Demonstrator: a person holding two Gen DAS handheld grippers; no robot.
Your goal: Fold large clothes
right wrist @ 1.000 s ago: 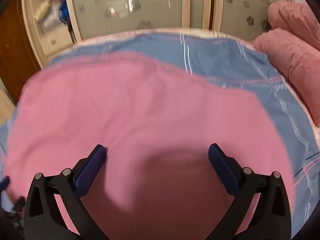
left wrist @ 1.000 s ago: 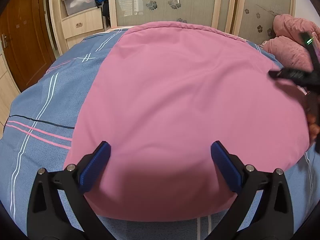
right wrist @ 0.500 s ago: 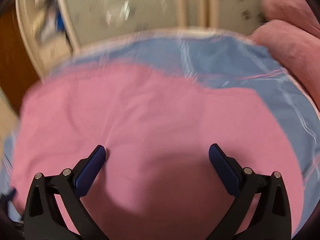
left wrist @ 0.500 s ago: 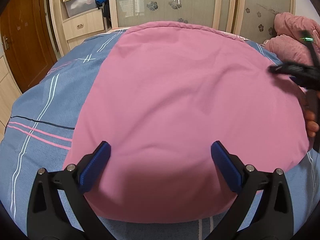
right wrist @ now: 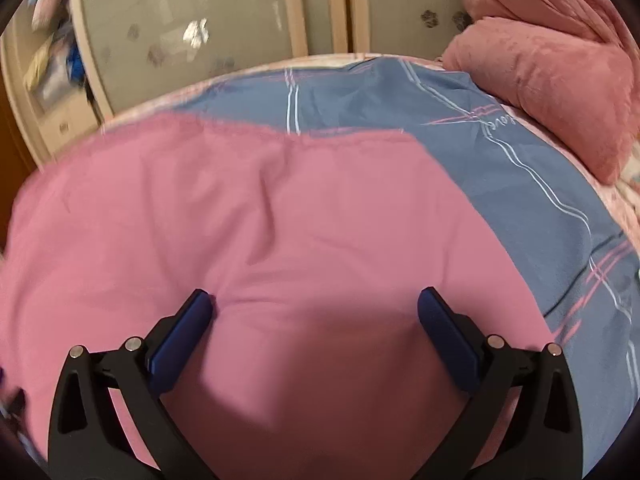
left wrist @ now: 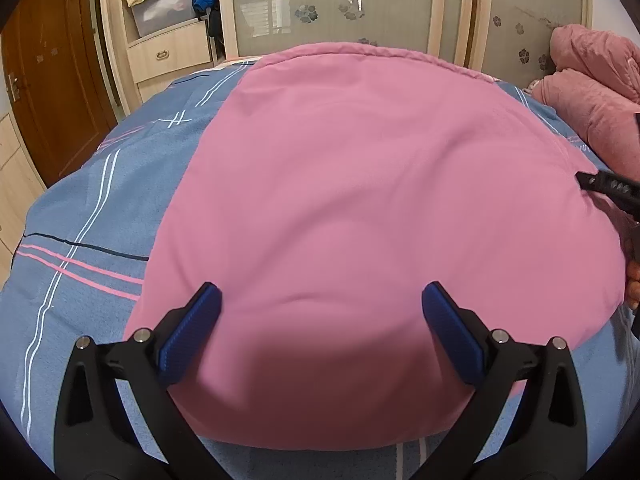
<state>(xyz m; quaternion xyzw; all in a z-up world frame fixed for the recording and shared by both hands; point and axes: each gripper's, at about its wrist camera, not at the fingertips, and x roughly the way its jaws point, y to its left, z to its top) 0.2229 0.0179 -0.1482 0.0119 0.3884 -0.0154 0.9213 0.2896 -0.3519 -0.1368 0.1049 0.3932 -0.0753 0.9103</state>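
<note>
One pink cloth [left wrist: 372, 208] lies spread flat on one bed [left wrist: 84, 208], covering most of its blue striped cover. Two grippers are at work, each with two blue-padded fingers. The left gripper [left wrist: 320, 332] stands wide, holding nothing, its pads [left wrist: 188, 334] just over the near part of the cloth. The right gripper [right wrist: 314, 338] is likewise spread wide and holds nothing, low over the cloth's near right part; whether its pads [right wrist: 180, 338] touch the fabric I cannot tell, since that view is smeared.

Two pink pillows [right wrist: 560, 92] (or perhaps one bundled blanket) sit at the far right of the bed.

The left view alone shows the brown door [left wrist: 48, 80], the shelf with one clear box [left wrist: 164, 12] and a drawer [left wrist: 168, 54] beneath it, and the cloth's hemmed far edge and its left edge. It also catches the right gripper's black tip [left wrist: 608, 188] at the cloth's right border. The right view alone shows the cloth's far right corner [right wrist: 404, 136], the bare cover beyond it, and a crease [right wrist: 268, 208] running down the middle of the cloth. Both views show the frosted wardrobe doors [left wrist: 340, 4] with flower prints.
</note>
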